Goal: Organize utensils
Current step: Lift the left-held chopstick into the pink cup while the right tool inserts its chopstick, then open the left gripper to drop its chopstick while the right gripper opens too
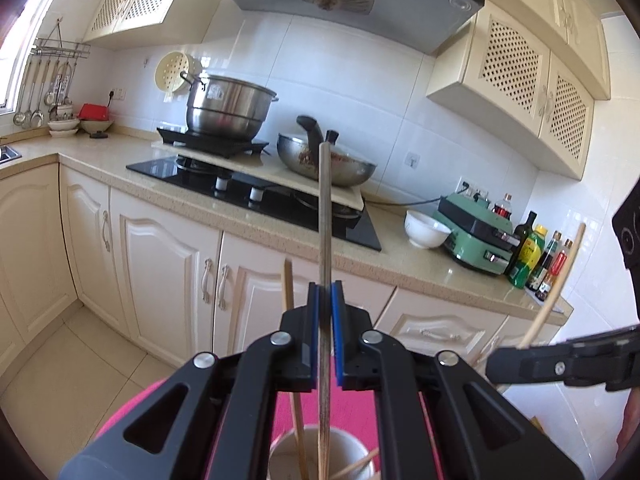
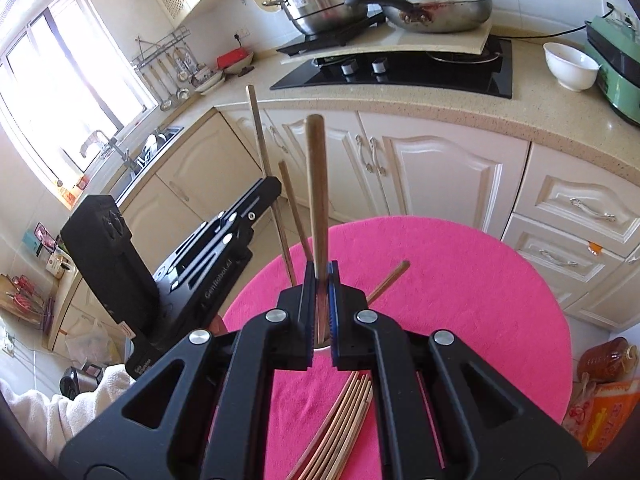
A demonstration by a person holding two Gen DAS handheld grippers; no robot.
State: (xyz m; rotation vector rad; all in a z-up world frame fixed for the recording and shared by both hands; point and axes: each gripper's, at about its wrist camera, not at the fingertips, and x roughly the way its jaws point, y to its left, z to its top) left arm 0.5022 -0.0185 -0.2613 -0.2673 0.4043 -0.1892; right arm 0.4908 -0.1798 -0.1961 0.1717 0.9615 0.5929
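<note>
Clamping thin grey metal chopstick (image 1: pixel 325 240), left gripper (image 1: pixel 325 300) holds it upright, lower end inside white round cup (image 1: pixel 352 446) on pink round mat (image 2: pixel 460 288). Right gripper (image 2: pixel 319 280) jaws pinch brown wooden chopstick (image 2: pixel 316 184), upright over same cup. Loose bamboo chopstick bundle (image 2: pixel 344 420) lies on mat beneath. Beyond: cream cabinets (image 2: pixel 440 172), black hob (image 2: pixel 400 70).

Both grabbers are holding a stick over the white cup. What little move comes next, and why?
Probably open the left gripper: its grey chopstick already stands with its lower end inside the white cup, so it should drop in. The right gripper holds a brown chopstick.
</note>
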